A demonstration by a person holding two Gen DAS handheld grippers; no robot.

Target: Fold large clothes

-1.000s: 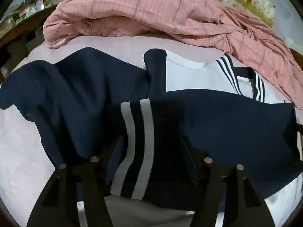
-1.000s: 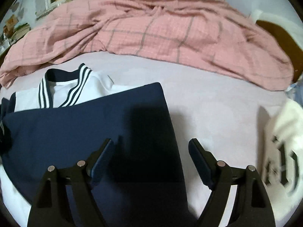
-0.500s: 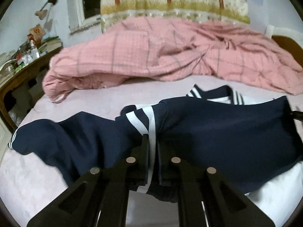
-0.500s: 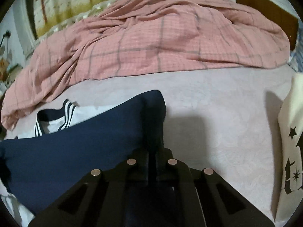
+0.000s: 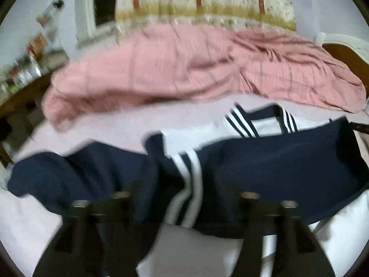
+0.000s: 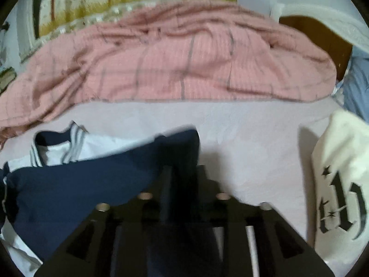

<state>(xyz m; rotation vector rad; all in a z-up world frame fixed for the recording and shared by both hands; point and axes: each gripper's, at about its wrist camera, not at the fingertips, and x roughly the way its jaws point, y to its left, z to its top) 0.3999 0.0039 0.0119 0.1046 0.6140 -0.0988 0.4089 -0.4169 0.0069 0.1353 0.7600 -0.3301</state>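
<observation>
Navy garment (image 5: 276, 161) between opening claws (image 5: 184, 198)

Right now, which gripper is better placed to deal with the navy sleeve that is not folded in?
Left. The sleeve sprawls just ahead of the left gripper, whose jaws are opening beside it. The right gripper, also opening, sits at the garment's opposite edge.
</observation>
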